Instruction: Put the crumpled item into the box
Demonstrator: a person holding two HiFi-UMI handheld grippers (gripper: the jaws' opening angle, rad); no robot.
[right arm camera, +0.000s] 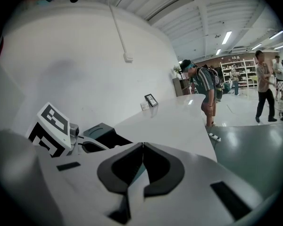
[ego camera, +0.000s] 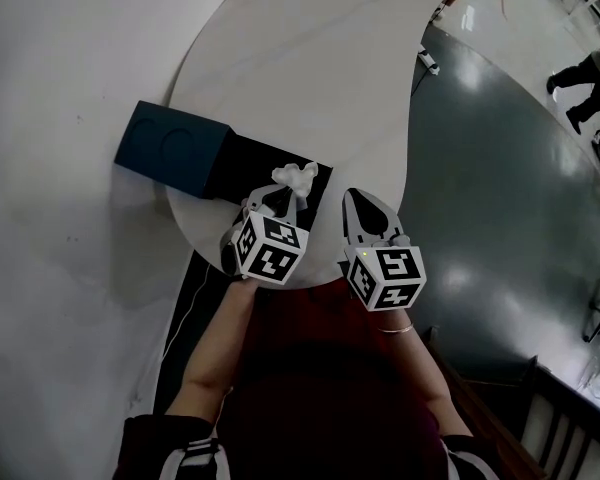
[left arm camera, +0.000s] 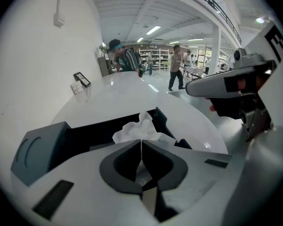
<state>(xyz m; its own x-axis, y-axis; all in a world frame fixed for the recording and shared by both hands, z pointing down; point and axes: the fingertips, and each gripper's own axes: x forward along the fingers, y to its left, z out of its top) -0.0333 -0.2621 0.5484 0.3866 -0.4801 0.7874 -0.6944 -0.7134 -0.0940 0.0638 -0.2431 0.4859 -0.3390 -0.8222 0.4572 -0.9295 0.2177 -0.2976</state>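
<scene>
Paper, white and crumpled, is pinched in the shut fingers of the left gripper at the edge of the open dark box on the table, so it might drop outside if let go here, while the right gripper has its fingers shut on nothing.

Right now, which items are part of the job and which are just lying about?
Job: wad; box; left tongs, shut on the wad.

Lying about: small frame at the table's far end; power strip on the floor; right tongs, shut and empty.
</scene>
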